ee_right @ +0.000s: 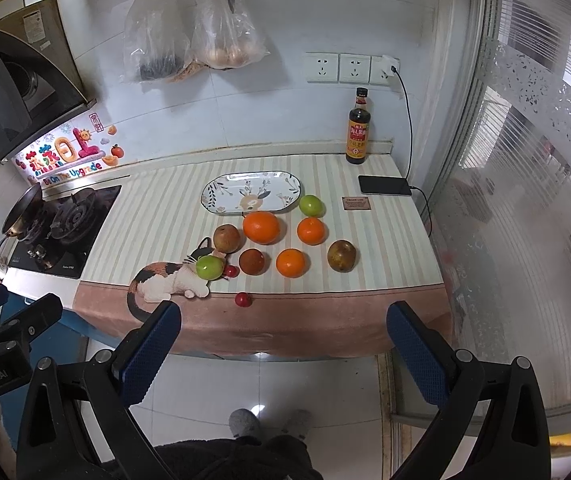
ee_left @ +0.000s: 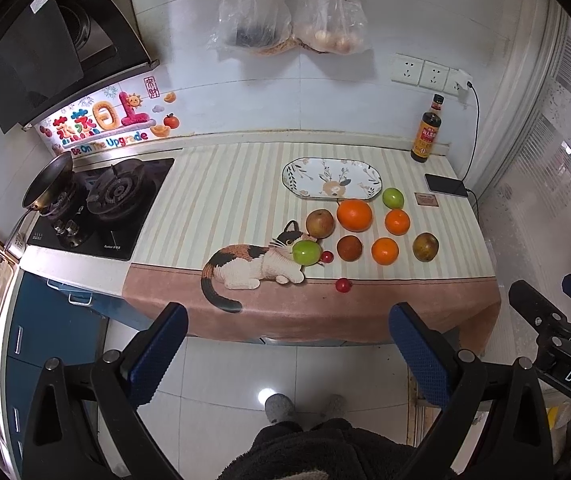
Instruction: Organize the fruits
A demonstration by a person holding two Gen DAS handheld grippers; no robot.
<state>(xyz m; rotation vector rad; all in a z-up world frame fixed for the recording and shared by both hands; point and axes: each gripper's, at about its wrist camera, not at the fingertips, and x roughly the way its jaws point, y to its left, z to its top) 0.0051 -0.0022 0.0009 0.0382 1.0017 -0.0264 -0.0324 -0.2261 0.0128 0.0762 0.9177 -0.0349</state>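
Several fruits lie on the striped cloth: a large orange (ee_left: 354, 214) (ee_right: 261, 227), two smaller oranges (ee_left: 397, 221) (ee_left: 385, 251), two green apples (ee_left: 306, 252) (ee_left: 393, 198), brown fruits (ee_left: 319, 223) (ee_left: 349, 247) (ee_left: 425, 246) and two small red fruits (ee_left: 343, 285) (ee_left: 327, 256). An empty oval patterned plate (ee_left: 305, 190) (ee_right: 221, 202) lies behind them. My left gripper (ee_left: 287, 332) is open and empty, held off the counter's front edge. My right gripper (ee_right: 283, 334) is open and empty too, beside it.
A gas stove (ee_left: 97, 204) with a pan (ee_left: 47, 180) is at the left. A soy sauce bottle (ee_left: 426, 130), a charging phone (ee_left: 445, 185) and a small card (ee_left: 426, 199) are at the back right. Plastic bags (ee_left: 293, 12) hang on the wall. A glass door (ee_right: 525, 200) stands right.
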